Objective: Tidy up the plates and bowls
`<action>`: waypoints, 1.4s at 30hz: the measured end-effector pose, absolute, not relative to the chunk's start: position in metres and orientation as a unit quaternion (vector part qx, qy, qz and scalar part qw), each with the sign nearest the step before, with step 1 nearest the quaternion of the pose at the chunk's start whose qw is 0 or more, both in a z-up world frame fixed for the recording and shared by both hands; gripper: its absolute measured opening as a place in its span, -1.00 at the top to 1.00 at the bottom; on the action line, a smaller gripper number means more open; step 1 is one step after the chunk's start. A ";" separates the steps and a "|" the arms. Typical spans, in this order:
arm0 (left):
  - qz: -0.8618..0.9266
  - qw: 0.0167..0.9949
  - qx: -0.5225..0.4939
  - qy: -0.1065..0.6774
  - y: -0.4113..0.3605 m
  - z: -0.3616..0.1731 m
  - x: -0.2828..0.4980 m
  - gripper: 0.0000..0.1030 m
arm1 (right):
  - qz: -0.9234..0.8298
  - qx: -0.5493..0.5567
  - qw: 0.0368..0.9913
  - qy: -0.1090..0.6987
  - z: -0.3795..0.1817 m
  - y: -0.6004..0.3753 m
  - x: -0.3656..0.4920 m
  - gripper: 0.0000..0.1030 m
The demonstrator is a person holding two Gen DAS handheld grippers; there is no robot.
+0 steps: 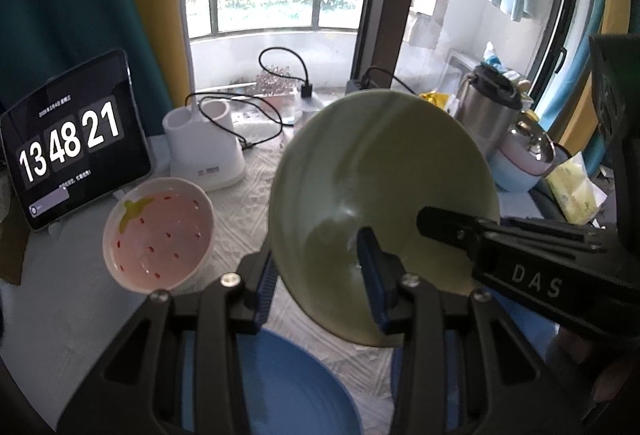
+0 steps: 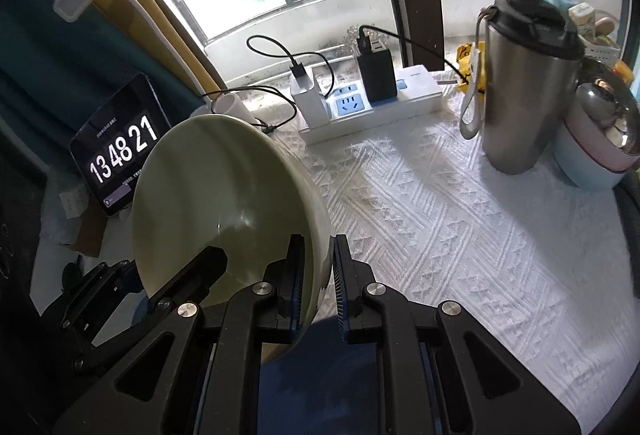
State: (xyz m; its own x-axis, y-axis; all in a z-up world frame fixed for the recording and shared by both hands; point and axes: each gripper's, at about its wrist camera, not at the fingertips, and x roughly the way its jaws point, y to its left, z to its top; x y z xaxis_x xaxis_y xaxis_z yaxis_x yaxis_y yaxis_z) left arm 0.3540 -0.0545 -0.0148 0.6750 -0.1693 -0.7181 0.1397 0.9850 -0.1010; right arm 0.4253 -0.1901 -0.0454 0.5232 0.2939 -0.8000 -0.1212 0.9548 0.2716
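Observation:
A pale green bowl (image 1: 380,163) hangs tilted on its edge above the table, gripped from two sides. My left gripper (image 1: 318,275) is shut on its lower rim, one pad inside and one outside. My right gripper (image 2: 318,275) is shut on the rim of the same green bowl (image 2: 212,187); one of its fingers (image 1: 440,223) reaches into the bowl from the right in the left wrist view. Under both grippers lies a blue plate (image 1: 288,387). A pink strawberry-patterned bowl (image 1: 160,235) sits on the table to the left.
A tablet showing a clock (image 1: 68,147) and a white lamp base (image 1: 204,151) stand at the back left. A power strip with chargers (image 2: 376,99) lies by the window. A steel tumbler (image 2: 524,83) and stacked pastel bowls (image 2: 596,155) stand right. White textured cloth (image 2: 460,235) covers the table.

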 end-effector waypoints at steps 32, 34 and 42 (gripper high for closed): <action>-0.106 0.917 0.001 0.384 -0.100 -0.001 0.279 0.24 | 0.106 0.115 0.876 0.456 -0.026 -0.232 0.344 0.70; -0.107 0.916 0.004 0.386 -0.105 -0.003 0.276 0.24 | 0.104 0.117 0.876 0.457 -0.028 -0.237 0.341 0.70; -0.111 0.909 0.016 0.401 -0.125 -0.017 0.269 0.24 | 0.096 0.124 0.872 0.463 -0.039 -0.254 0.330 0.70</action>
State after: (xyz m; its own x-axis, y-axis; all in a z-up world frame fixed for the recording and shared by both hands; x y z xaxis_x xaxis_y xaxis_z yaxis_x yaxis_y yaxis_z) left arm 0.2695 -0.1247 -0.0173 0.6532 -0.1902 -0.7329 0.2153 0.9746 -0.0610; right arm 0.3298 -0.2537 -0.0387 0.5524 0.2818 -0.7845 -0.0521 0.9510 0.3049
